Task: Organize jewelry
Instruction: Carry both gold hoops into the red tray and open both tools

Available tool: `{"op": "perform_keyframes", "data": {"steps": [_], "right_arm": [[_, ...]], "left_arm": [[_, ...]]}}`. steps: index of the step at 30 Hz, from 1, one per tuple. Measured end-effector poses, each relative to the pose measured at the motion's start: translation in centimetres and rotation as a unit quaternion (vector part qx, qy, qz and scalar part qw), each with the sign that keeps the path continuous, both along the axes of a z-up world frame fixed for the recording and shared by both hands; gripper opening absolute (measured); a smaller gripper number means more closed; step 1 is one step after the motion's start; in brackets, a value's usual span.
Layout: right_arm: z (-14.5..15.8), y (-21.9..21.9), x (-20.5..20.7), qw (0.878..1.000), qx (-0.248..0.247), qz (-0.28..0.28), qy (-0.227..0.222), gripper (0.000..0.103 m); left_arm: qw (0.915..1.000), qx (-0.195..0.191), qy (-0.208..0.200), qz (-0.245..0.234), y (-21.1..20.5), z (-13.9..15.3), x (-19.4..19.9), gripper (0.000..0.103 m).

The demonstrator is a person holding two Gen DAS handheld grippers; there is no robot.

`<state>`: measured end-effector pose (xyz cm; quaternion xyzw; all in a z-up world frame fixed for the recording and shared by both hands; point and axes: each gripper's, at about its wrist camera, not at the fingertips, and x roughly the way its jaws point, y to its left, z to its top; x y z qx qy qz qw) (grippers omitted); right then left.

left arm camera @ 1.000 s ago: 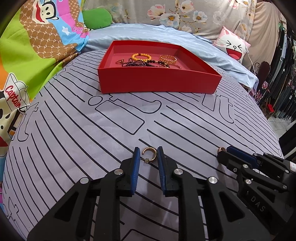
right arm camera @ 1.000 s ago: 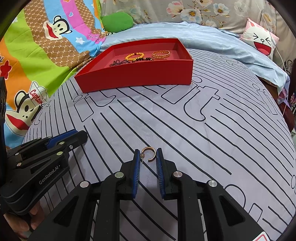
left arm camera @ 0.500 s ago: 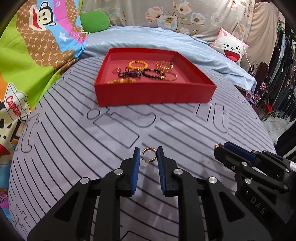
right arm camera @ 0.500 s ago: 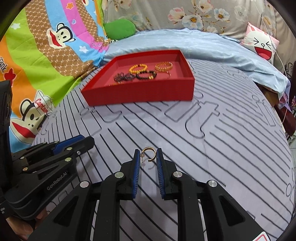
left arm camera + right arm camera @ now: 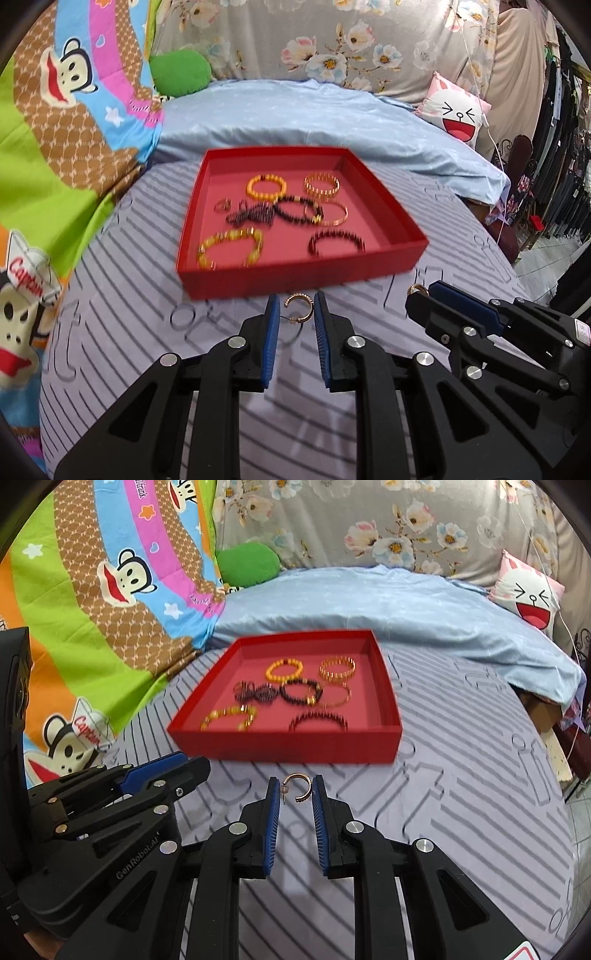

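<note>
Left gripper [image 5: 294, 308] and right gripper [image 5: 294, 788] each pinch one earring, nearly closed, raised short of the red tray [image 5: 295, 271] for deposit.

Open striped bedsheet [image 5: 461, 794] lies between the tongs and the red tray [image 5: 295, 747], nothing on it to snag. The tray's near wall stands straight across the way ahead. Inside, bracelets [image 5: 295, 212] crowd the middle and near side (the far left corner looks bare). Left is a cartoon blanket [image 5: 55, 155], right a cat pillow [image 5: 458, 114].
</note>
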<state>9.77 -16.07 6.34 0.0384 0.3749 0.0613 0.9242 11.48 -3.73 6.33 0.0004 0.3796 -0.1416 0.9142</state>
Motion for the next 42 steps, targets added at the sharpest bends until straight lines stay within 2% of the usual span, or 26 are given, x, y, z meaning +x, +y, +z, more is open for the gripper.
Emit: {"op": "perform_keyframes", "data": {"steps": [11, 24, 33, 42], "right_arm": [[1.9, -0.5, 6.2, 1.000, -0.010, -0.003, -0.024, 0.017], [-0.8, -1.3, 13.0, 1.000, -0.007, -0.015, 0.003, 0.017], [-2.9, -1.6, 14.9, 0.999, -0.012, -0.022, 0.022, 0.017], [-3.8, -1.4, 15.4, 0.999, -0.021, -0.022, 0.029, 0.017]], "left_arm": [[0.9998, 0.004, -0.018, -0.001, -1.0, 1.4, 6.1, 0.018], [0.9998, 0.021, -0.002, 0.005, -1.8, -0.6, 12.5, 0.018], [0.9995, 0.026, 0.018, 0.006, -2.2, -2.8, 14.2, 0.018], [0.9992, 0.030, 0.025, 0.006, -2.2, -3.7, 14.9, 0.019]]}}
